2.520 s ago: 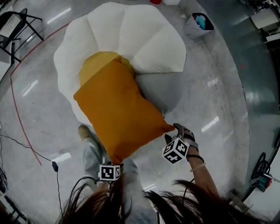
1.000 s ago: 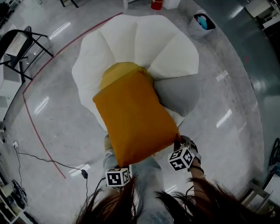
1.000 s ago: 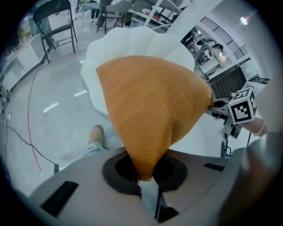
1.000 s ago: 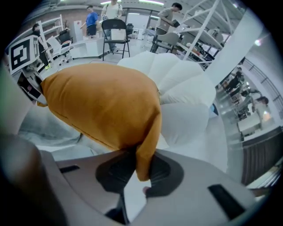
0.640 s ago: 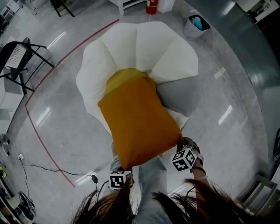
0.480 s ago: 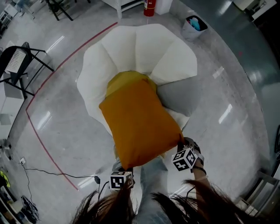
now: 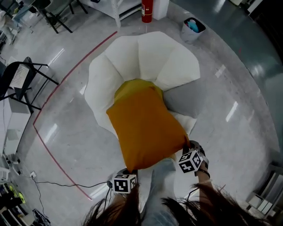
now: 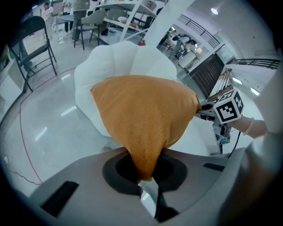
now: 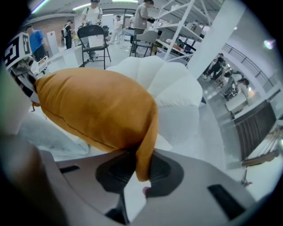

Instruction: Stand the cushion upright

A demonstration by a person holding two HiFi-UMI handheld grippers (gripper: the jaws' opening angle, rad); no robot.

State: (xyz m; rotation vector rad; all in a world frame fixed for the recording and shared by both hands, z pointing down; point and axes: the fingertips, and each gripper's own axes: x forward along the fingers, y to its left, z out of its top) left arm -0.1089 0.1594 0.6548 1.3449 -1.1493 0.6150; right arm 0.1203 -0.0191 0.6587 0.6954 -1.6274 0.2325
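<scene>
An orange cushion hangs tilted over the front of a white petal-shaped beanbag seat, its far end resting on a yellow cushion. My left gripper is shut on the cushion's near left corner, pinching the fabric between its jaws. At the near right corner my right gripper is shut on the cloth too. In the left gripper view the cushion bulges upward with the right gripper at its far corner.
A grey cushion lies on the seat to the right of the orange one. A red fire extinguisher and a bin stand behind the seat. A black folding chair is at the left. Red tape and a cable mark the floor.
Both grippers have lifted the near edge of the orange cushion, and it now stands steeper against the seat. The head view has shifted back, showing more floor behind the seat.
</scene>
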